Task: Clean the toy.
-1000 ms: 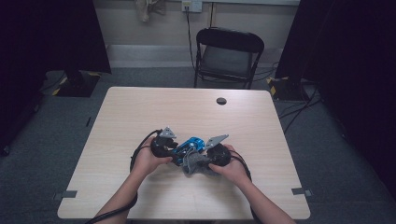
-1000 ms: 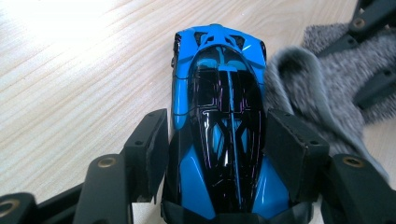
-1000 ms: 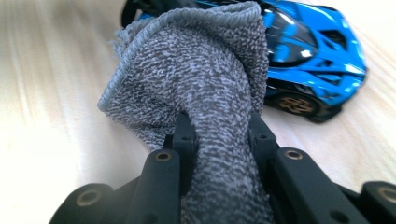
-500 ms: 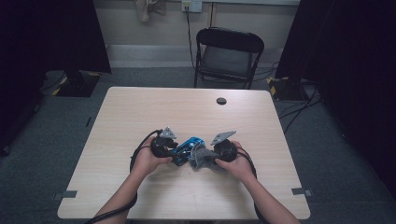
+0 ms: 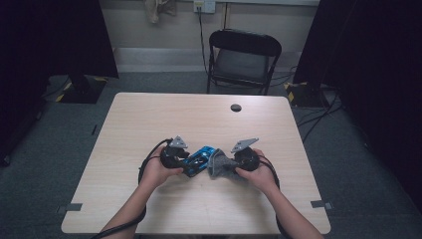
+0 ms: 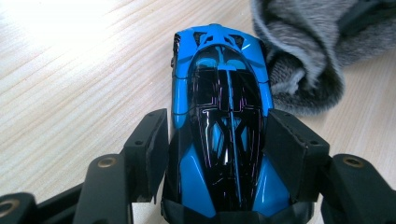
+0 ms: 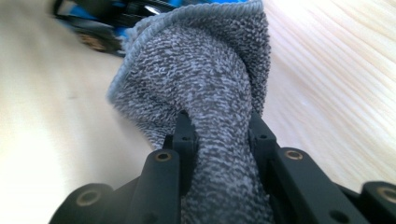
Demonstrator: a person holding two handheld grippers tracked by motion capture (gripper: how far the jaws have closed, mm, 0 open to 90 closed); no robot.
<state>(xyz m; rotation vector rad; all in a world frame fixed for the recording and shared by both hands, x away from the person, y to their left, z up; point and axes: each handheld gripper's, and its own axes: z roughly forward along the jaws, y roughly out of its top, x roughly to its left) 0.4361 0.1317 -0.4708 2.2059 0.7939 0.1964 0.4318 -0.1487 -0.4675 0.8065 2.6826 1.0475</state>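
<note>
A shiny blue and black toy car [image 6: 219, 116] lies on the wooden table, and my left gripper [image 6: 217, 144] is shut on its sides. In the high view the car [image 5: 200, 159] sits between both hands, with the left gripper [image 5: 183, 164] at its left end. My right gripper [image 7: 219, 135] is shut on a bunched grey cloth [image 7: 205, 79]. That cloth [image 5: 219, 164] hangs from the right gripper [image 5: 230, 167] just right of the car, close to its end. In the left gripper view the cloth [image 6: 299, 51] lies beside the car's far end.
The light wooden table [image 5: 149, 124] has a small black round cap [image 5: 236, 107] near its far edge. A black folding chair [image 5: 243, 57] stands behind the table. Cables trail from both grippers toward the near edge.
The right hand with the grey cloth has drawn to the right, away from the car. The left hand and the car have stayed still.
</note>
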